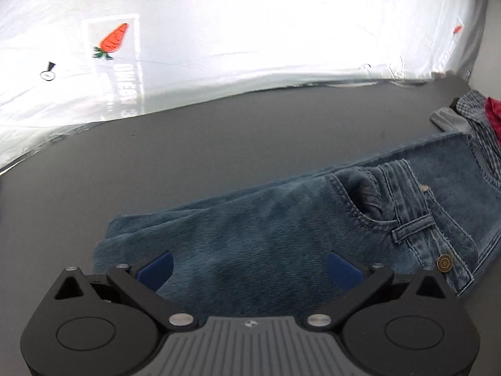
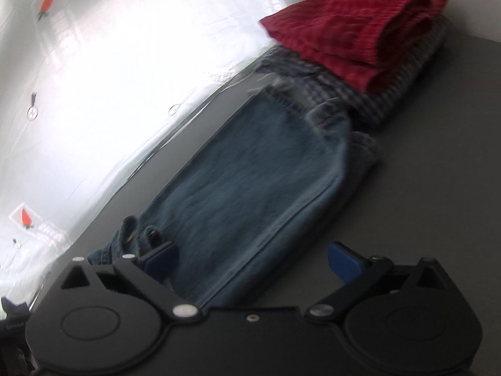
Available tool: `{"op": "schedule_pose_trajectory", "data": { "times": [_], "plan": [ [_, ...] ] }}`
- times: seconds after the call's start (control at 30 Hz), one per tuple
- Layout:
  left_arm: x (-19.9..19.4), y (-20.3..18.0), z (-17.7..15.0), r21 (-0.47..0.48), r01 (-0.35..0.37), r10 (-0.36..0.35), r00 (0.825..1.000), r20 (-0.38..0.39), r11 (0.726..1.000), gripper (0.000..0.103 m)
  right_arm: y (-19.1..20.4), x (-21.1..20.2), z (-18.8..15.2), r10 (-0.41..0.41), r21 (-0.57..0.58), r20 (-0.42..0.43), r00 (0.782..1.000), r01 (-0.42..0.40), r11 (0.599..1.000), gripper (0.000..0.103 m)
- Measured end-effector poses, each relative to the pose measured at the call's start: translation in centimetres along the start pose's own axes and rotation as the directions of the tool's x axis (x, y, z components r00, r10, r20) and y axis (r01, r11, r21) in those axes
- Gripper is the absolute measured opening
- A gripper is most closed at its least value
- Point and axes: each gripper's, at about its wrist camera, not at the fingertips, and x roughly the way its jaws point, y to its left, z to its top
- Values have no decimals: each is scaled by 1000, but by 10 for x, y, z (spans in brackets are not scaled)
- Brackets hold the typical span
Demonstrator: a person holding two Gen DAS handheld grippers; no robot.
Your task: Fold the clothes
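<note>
On the left, the left gripper [image 1: 249, 271] hovers over the jeans [image 1: 281, 228] with its blue fingers wide apart, holding nothing. The jeans lie folded lengthwise on the dark table [image 1: 188, 163], waistband and button near the right. The right gripper [image 2: 253, 264], fingers equally apart, holds nothing near their long edge. Far right, a folded red garment [image 2: 350, 28] tops a checked one [image 2: 397, 84]: 2 pieces look done, and the jeans probably need 1 more fold.

In the left wrist view the red garment [image 1: 494, 116] and checked shirt [image 1: 482, 125] are cut off at the right edge. The right wrist view is motion-blurred, and the jeans [image 2: 250, 194] there run under the right hand-held gripper [image 2: 250, 258].
</note>
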Motion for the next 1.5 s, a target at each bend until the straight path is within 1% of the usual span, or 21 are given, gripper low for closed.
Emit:
{"op": "schedule_pose_trajectory", "data": {
  "times": [0.07, 0.1, 0.27, 0.33, 0.4, 0.5, 0.6, 0.73, 0.87, 0.93, 1.03, 1.07, 1.13, 1.2, 1.23, 1.3, 1.37, 1.4, 1.43, 1.47, 1.5],
  "plan": [
    [20, -14, -2, 18, 30, -28, 998, -62, 999, 103, -17, -1, 2, -45, 41, 59, 997, 43, 998, 103],
    [27, -21, -5, 34, 27, -25, 997, -68, 999, 103, -25, -1, 4, -68, 61, 81, 994, 63, 996, 103],
    [28, -27, -17, 17, 20, -20, 1000, -4, 1000, 103, -42, 14, 13, -53, 35, 115, 992, 50, 998, 103],
    [27, -23, -18, -22, 39, -40, 999, -10, 999, 103, -43, 23, 17, -54, 23, 130, 990, 51, 998, 103],
    [26, -23, -18, -35, 35, -36, 999, -14, 999, 103, -44, 29, 22, -60, 31, 135, 989, 56, 998, 103],
    [25, -24, -20, -27, 24, -25, 1000, -1, 999, 103, -48, 34, 31, -13, 98, 137, 990, 0, 995, 103],
    [25, -22, -22, -23, 35, -35, 999, 11, 999, 103, -55, 40, 36, 74, 174, 130, 989, -96, 980, 103],
    [26, -21, -18, -26, 39, -39, 999, -14, 999, 103, -63, 48, 43, 191, 273, 130, 973, -221, 936, 103],
    [27, -24, -13, -18, 20, -21, 999, -41, 1000, 103, -65, 52, 47, 248, 308, 136, 959, -279, 910, 103],
    [27, -25, -13, -10, 16, -16, 999, -39, 1000, 103, -62, 55, 50, 242, 302, 116, 963, -266, 915, 103],
    [26, -28, -17, 27, 10, -10, 1000, -9, 1000, 103, -44, 62, 54, 191, 205, 78, 978, -203, 957, 103],
    [26, -30, -19, 47, 9, -9, 1000, 7, 999, 103, -37, 64, 56, 170, 177, 72, 983, -180, 968, 103],
    [25, -32, -21, 99, 6, -9, 999, 34, 995, 103, -26, 70, 59, 158, 133, 54, 986, -164, 977, 102],
    [27, -30, -19, 103, 19, -21, 1000, 18, 995, 103, -23, 77, 63, 191, 142, 55, 980, -197, 970, 101],
    [28, -27, -17, 83, 31, -31, 1000, 0, 996, 103, -25, 80, 64, 222, 182, 66, 973, -231, 956, 98],
    [31, -21, -14, 27, 54, -53, 998, -37, 998, 103, -30, 85, 67, 281, 260, 90, 955, -295, 919, 98],
    [32, -21, -13, 20, 59, -58, 997, -42, 998, 103, -36, 91, 70, 332, 329, 113, 936, -351, 877, 96],
    [32, -21, -13, 22, 58, -57, 998, -40, 998, 103, -36, 93, 71, 332, 327, 107, 937, -349, 878, 94],
    [32, -22, -13, 23, 56, -56, 998, -37, 998, 103, -35, 95, 73, 329, 322, 101, 939, -344, 882, 84],
    [32, -22, -14, 24, 56, -55, 998, -36, 998, 103, -32, 96, 75, 302, 313, 86, 949, -314, 897, 74],
    [32, -23, -14, 26, 56, -55, 998, -35, 998, 103, -27, 97, 77, 235, 292, 54, 971, -240, 926, 45]
  ]
}}
